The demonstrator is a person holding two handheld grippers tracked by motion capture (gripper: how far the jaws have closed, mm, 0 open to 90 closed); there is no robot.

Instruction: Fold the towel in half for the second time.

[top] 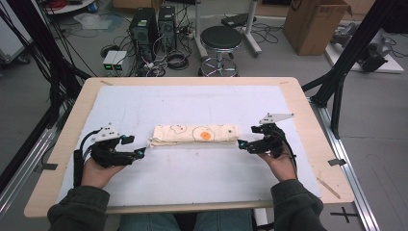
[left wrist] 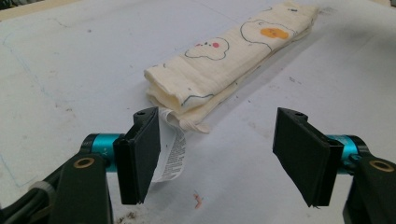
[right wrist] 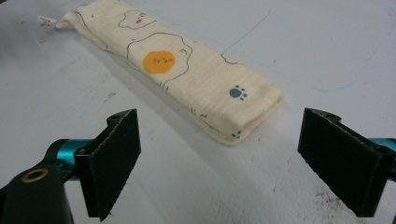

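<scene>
A cream cloth [top: 195, 134] printed with fried eggs lies folded into a long narrow strip across the middle of the white mat [top: 192, 168]. My left gripper [top: 142, 152] sits just off its left end, jaws open and empty. In the left gripper view the cloth [left wrist: 224, 65] stretches away ahead, its white care label [left wrist: 172, 156] lying beside my left pad [left wrist: 140, 158]. At the strip's right end my right gripper [top: 242, 145] stands open. The right gripper view has the cloth's near end [right wrist: 233, 112] a little ahead of the wide-apart jaws, with nothing between them.
The mat covers a wooden table [top: 308, 120]. Beyond the far edge are a black stool [top: 220, 41], computer towers [top: 143, 29] with cables and a cardboard box [top: 312, 24]. Black frame posts [top: 346, 62] stand at the right.
</scene>
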